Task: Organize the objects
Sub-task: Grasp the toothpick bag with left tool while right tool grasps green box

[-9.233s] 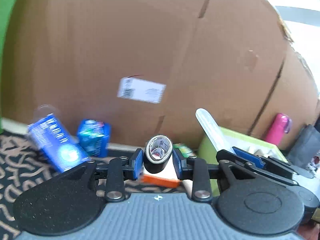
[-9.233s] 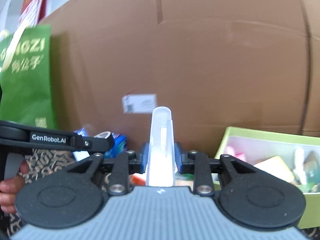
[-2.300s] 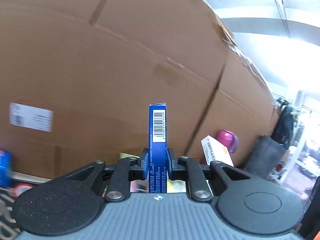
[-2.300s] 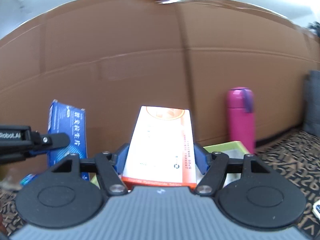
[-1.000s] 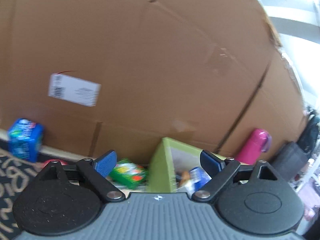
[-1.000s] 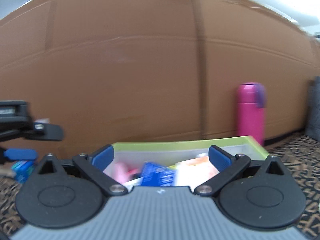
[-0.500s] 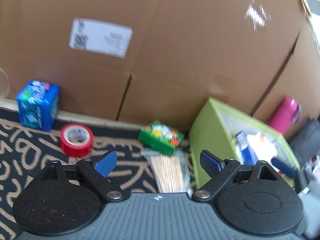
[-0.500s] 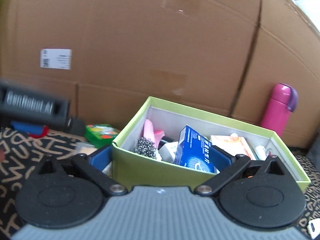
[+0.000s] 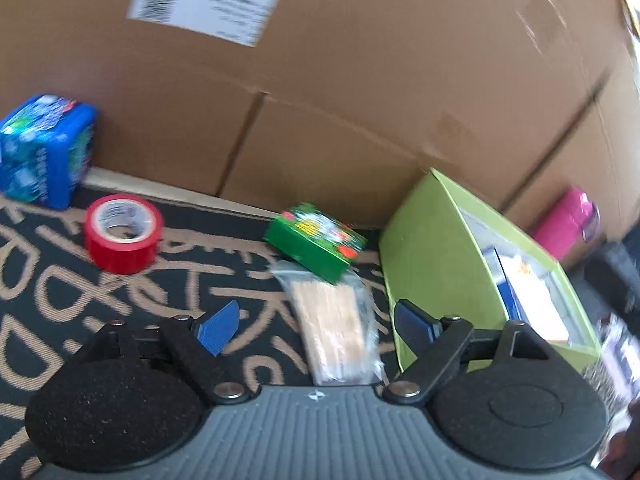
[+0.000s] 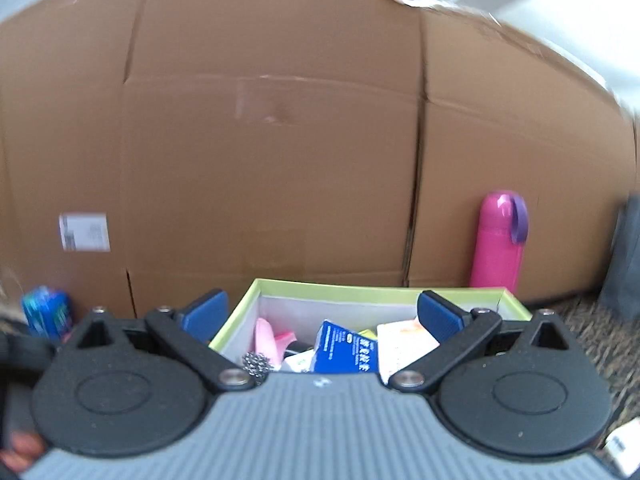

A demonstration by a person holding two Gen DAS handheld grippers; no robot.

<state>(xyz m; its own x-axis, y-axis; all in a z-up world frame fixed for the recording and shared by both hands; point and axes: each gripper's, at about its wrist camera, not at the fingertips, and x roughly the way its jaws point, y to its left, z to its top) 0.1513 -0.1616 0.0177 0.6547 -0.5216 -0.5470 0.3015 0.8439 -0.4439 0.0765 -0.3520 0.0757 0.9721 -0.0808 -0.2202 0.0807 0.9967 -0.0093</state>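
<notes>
My left gripper [image 9: 316,326] is open and empty, low over the patterned mat, with a clear bag of wooden sticks [image 9: 334,330] lying between its fingers. A green box [image 9: 316,242] rests on the bag's far end. A red tape roll [image 9: 122,234] and a blue packet [image 9: 44,152] lie to the left. The lime green bin [image 9: 434,256] stands to the right. My right gripper [image 10: 320,316] is open and empty above the bin [image 10: 360,286], which holds a blue box [image 10: 346,350], a white and orange box [image 10: 402,340], a pink item and a steel scrubber.
A large cardboard wall [image 10: 280,140] with a white label [image 9: 204,2] closes off the back. A pink bottle [image 10: 500,240] stands by it right of the bin. A dark grey bag [image 10: 624,256] is at the far right. The mat [image 9: 60,300] covers the floor.
Both grippers held boxes over the bin, then opened and left them inside. The left gripper has swung left and down over the bag of sticks. The right gripper has tilted up.
</notes>
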